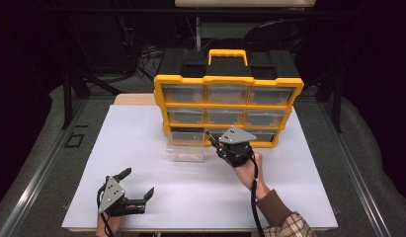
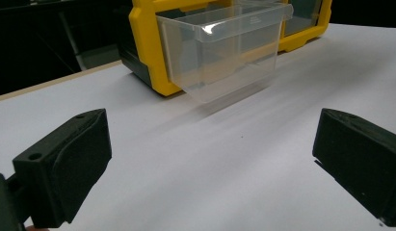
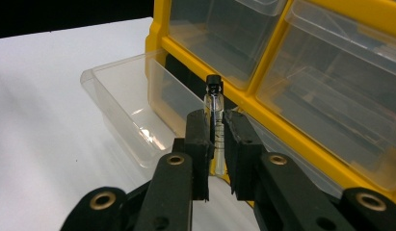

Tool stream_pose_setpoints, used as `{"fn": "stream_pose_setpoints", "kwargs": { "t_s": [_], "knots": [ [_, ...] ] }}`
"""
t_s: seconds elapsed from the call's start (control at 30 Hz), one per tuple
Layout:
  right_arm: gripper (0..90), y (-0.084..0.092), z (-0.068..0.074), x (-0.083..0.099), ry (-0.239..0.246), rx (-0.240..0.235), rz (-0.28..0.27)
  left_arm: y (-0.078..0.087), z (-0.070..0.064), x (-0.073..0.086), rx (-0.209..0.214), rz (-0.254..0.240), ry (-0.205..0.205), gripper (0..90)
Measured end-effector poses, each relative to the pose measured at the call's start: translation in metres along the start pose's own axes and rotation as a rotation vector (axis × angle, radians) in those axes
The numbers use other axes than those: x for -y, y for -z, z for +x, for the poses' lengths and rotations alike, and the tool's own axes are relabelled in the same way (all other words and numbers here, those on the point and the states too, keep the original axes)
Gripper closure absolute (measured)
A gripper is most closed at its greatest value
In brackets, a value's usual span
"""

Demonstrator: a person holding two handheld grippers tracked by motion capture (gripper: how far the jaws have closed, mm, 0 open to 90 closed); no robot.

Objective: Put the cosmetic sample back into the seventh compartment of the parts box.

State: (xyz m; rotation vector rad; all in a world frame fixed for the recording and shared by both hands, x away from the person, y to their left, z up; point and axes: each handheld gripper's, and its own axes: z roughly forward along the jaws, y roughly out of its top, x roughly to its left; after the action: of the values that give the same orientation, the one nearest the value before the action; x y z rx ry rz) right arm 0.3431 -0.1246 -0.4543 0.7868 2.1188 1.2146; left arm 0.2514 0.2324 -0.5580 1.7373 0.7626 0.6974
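right gripper (image 3: 214, 149) | fingers (image 3: 198, 139) clamp vial (image 3: 214, 110) | clear glass, black cap, upright

You have a white tabletop (image 1: 141, 148) in front of you, with grey floor (image 1: 47, 143) to either side. Behind the table stands a dark frame (image 1: 72, 84), with tangled black cables (image 1: 141, 54) near it. A small black square outline (image 1: 73, 141) marks the floor at left.

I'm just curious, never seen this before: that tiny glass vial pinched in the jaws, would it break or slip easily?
Probably fragile: the vial looks like thin clear glass. Its smooth, narrow sides could well slip between the right gripper's flat pads. Set down on the table, its round body would likely roll.
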Motion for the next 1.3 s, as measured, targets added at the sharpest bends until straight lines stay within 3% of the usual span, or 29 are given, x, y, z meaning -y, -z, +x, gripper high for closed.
{"fn": "stream_pose_setpoints", "kwargs": {
  "t_s": [0.83,1.3],
  "knots": [
    [81.1,-0.008,0.011,-0.022,0.042,-0.024,-0.008,0.0,0.0,0.0,0.0,-0.001,-0.003,0.2],
    [81.1,-0.018,0.015,-0.031,0.058,-0.05,0.025,0.0,0.0,0.0,-0.002,-0.001,0.002,0.1]
  ]
}}
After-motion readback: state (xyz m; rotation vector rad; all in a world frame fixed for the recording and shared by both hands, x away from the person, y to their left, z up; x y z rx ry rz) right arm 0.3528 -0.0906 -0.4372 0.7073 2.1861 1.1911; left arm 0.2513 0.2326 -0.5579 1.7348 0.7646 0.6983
